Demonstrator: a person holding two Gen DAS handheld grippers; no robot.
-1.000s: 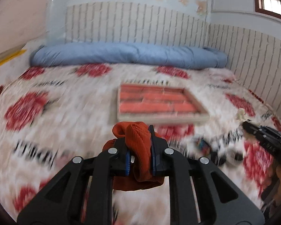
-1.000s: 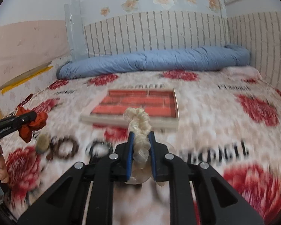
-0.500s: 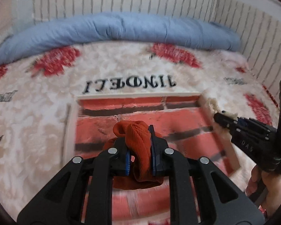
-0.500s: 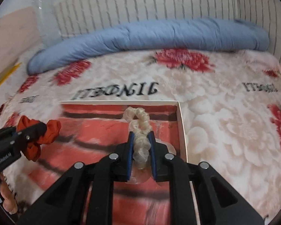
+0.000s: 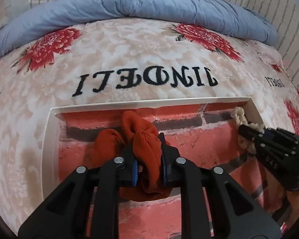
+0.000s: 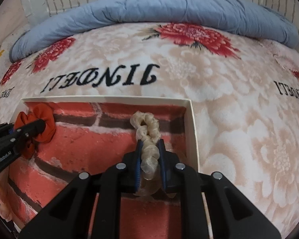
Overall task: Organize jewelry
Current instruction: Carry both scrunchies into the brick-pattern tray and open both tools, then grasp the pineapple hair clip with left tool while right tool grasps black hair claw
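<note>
**Left wrist view: two scrunchies over the tray**

Left gripper (image 5: 148, 153) is pinching a rust-orange ribbed fabric scrunchie (image 5: 145, 139), its jaws opening slightly with the fabric between the pads. Right gripper (image 6: 150, 155) is clamping a cream sheer crinkled scrunchie (image 6: 148, 137). Both are hanging over the shallow white-rimmed tray (image 6: 192, 127) with a red brick-print floor, which is lying on a beige plush blanket (image 5: 129, 45) with red flowers.

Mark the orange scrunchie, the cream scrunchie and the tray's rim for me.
orange scrunchie (image 5: 147, 145), left wrist view, ribbed fold between the fingers.
cream scrunchie (image 6: 148, 137), right wrist view, twisted middle above the pads.
tray (image 6: 192, 131), right wrist view, bare white right-hand wall.
</note>
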